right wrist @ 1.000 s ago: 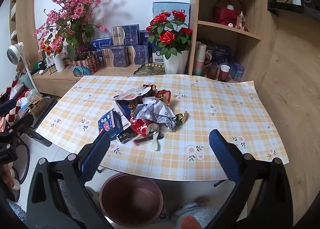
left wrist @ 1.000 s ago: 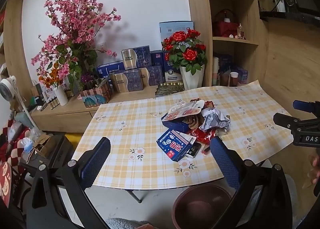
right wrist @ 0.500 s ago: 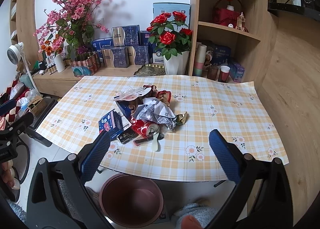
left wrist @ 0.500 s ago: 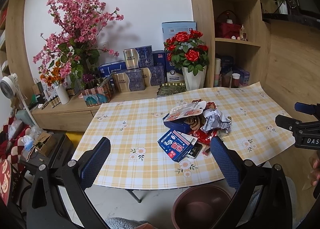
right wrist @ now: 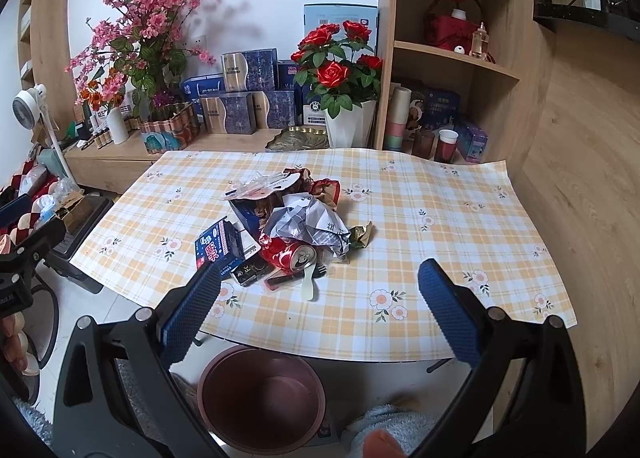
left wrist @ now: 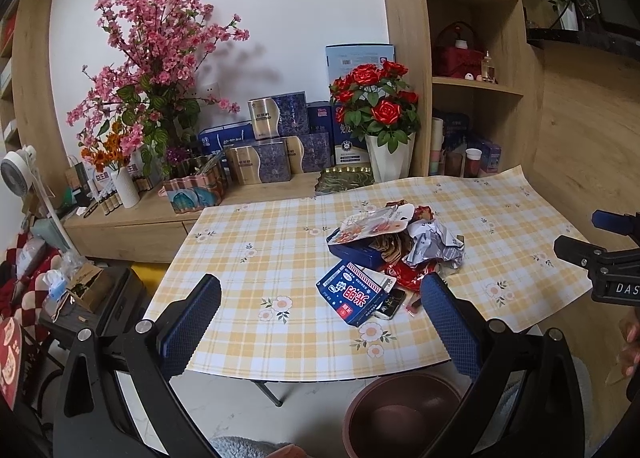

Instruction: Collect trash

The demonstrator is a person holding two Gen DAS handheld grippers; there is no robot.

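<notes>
Both the left hand-held gripper (left wrist: pixel 320 322) and the right hand-held gripper (right wrist: pixel 318 304) are wide open and hold nothing. The trash sits in one pile in the middle of the checked surface (right wrist: pixel 440 218): one crushed red can (right wrist: pixel 290 254), one crumpled grey wrapper (right wrist: pixel 310 224), one blue carton (left wrist: pixel 352 294), one white plastic spoon (right wrist: pixel 309 287). A round brown bin (right wrist: pixel 260 398) stands on the floor below the near edge.

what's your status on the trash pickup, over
Left gripper open, empty. Right gripper open, empty. Trash pile untouched on the table, bin below the near edge. Nothing in the way.
</notes>
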